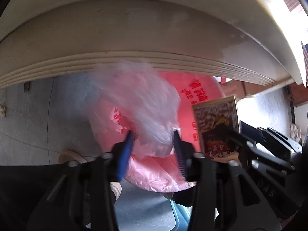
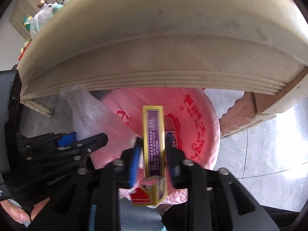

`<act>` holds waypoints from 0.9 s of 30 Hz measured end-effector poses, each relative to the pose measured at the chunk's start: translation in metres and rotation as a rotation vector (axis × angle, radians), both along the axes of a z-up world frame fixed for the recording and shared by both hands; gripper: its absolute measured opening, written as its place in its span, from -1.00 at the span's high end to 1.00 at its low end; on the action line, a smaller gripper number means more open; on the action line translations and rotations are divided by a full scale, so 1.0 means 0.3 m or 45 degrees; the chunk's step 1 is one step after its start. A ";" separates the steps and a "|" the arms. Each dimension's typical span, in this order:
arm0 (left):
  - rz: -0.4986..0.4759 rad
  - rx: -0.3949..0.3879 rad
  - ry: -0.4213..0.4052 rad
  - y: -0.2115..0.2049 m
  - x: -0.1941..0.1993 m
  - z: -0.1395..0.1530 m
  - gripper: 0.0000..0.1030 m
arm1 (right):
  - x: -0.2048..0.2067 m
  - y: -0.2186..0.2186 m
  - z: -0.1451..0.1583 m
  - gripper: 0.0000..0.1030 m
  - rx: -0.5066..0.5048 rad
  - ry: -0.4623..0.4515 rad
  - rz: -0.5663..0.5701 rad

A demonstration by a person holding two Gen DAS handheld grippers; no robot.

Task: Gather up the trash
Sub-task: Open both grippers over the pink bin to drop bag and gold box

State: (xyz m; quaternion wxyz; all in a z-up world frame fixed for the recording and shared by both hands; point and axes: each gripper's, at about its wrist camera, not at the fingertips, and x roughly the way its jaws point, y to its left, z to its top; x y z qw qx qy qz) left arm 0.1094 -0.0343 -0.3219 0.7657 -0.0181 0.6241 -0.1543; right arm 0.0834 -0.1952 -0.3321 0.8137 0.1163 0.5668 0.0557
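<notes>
Motion blur smears the crumpled clear plastic bag (image 1: 146, 107), so its folds and far edge are hard to make out, and the cream surface (image 1: 134, 38) with its ridged rim hides the far part of the bin below. The left gripper (image 1: 154, 136) has its blue-padded fingers (image 1: 126, 150) closed on that thin, translucent bag, held over the bin's pink liner (image 1: 204, 100), a glossy film printed with red characters. In the right wrist view, the right gripper (image 2: 152, 144) has its fingers (image 2: 134, 157) clamped on a flat cardboard box (image 2: 154, 134), yellow-edged with a purple side panel of fine print, upright above the pink liner (image 2: 202, 134); its near end is cut by the fingers. Grey floor tiles (image 2: 269, 144) surround the bin.
</notes>
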 end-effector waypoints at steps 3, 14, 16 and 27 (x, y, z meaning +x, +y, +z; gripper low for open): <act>0.027 0.018 -0.015 0.008 0.008 0.001 -0.14 | 0.002 -0.003 -0.004 0.04 -0.005 -0.007 -0.008; 0.064 0.061 -0.082 0.026 -0.006 0.023 -0.16 | 0.000 -0.028 0.004 0.03 0.012 0.004 -0.054; 0.055 0.062 -0.095 0.024 -0.017 0.029 -0.17 | -0.004 -0.019 0.008 0.03 0.007 0.000 -0.046; 0.026 0.098 -0.177 0.030 -0.065 0.101 -0.19 | -0.049 -0.003 0.063 0.03 -0.031 -0.053 -0.033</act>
